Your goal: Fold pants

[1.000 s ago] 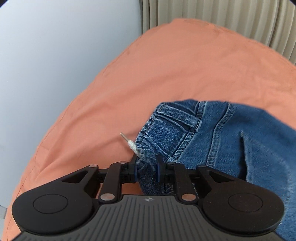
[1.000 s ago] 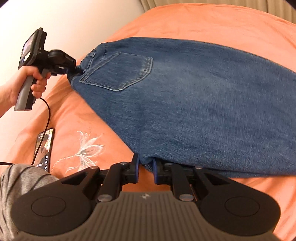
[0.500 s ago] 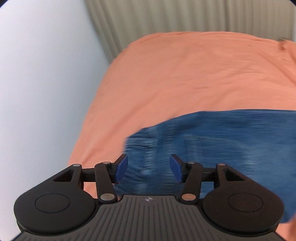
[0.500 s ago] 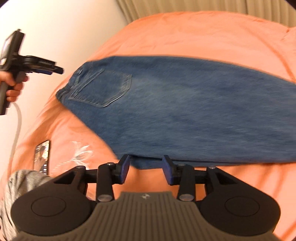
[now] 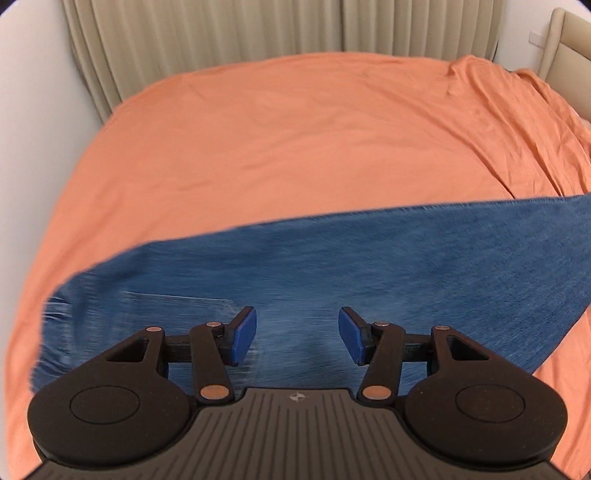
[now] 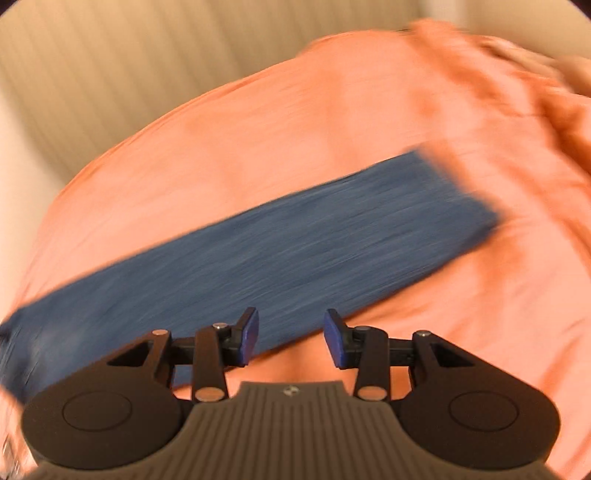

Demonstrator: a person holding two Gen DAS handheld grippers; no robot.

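Blue denim pants (image 5: 332, 273) lie flat on the orange bed sheet (image 5: 295, 140), folded lengthwise into one long band. In the left wrist view the waist end with a back pocket is at the lower left. My left gripper (image 5: 297, 335) is open and empty, above the pants near the waist. In the right wrist view the pants (image 6: 258, 254) run from lower left to the leg hems at upper right; the view is blurred. My right gripper (image 6: 291, 339) is open and empty, over the pants' near edge.
The bed fills both views. Beige curtains (image 5: 258, 33) hang behind it and a white wall (image 5: 29, 110) runs along its left side. A beige headboard (image 5: 565, 40) is at the far right, where the sheet bunches.
Both grippers let go of the pants, opened wide and pulled back and up. The pants settled flat on the bed. The right wrist view has swung toward the leg hems.
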